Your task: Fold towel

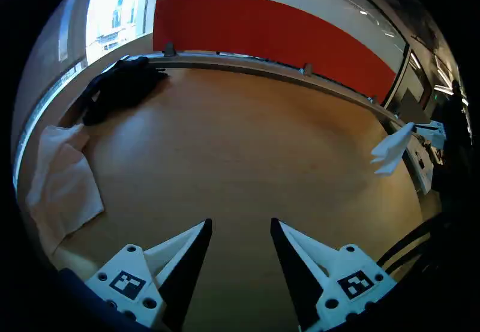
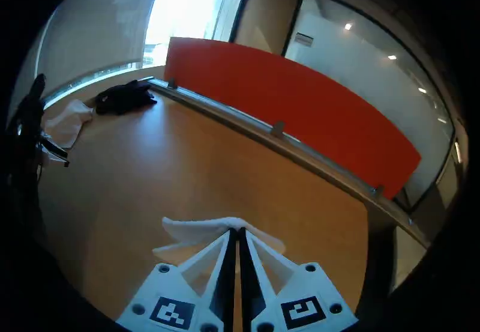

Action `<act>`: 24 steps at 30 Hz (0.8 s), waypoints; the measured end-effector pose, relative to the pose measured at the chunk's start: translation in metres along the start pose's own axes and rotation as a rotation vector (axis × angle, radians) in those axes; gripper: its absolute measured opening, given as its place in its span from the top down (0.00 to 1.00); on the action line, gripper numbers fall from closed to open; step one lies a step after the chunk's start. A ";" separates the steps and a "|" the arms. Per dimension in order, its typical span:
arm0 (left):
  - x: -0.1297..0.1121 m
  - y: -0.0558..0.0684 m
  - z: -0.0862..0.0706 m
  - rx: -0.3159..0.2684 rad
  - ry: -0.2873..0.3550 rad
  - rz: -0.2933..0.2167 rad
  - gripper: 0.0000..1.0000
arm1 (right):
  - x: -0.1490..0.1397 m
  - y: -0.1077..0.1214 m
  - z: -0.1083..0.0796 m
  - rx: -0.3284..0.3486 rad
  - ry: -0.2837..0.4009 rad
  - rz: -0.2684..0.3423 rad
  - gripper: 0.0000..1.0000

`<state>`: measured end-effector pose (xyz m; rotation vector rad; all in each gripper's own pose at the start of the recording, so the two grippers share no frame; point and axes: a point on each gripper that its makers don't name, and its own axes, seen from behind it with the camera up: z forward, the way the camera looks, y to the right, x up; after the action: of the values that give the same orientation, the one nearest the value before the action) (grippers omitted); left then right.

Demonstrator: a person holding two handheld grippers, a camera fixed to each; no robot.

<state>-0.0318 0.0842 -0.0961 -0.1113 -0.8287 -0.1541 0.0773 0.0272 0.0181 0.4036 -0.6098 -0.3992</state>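
Note:
A white towel (image 2: 201, 231) hangs bunched over the wooden table (image 2: 168, 170), and my right gripper (image 2: 236, 232) is shut on its upper edge. The left gripper view catches the same towel (image 1: 393, 149) lifted off the table at the far right. My left gripper (image 1: 240, 224) is open over bare wood, with nothing between its fingers. Another white towel (image 1: 63, 182) lies crumpled at the table's left edge, well left of the left gripper; in the right gripper view this second towel (image 2: 67, 123) lies far off at the left.
A black cloth (image 1: 120, 86) lies at the table's far left corner, by the window. A red partition (image 1: 270, 35) on a metal rail closes off the far edge. A dark shape (image 2: 24, 146) stands at the left of the right gripper view.

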 end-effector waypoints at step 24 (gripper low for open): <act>-0.001 0.021 0.004 0.011 -0.016 0.024 0.29 | -0.073 0.092 -0.019 -0.070 -0.103 -0.004 0.97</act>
<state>-0.0315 0.1055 -0.0953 -0.1128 -0.8442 -0.1259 0.0562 0.1442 0.0136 0.3185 -0.6930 -0.4461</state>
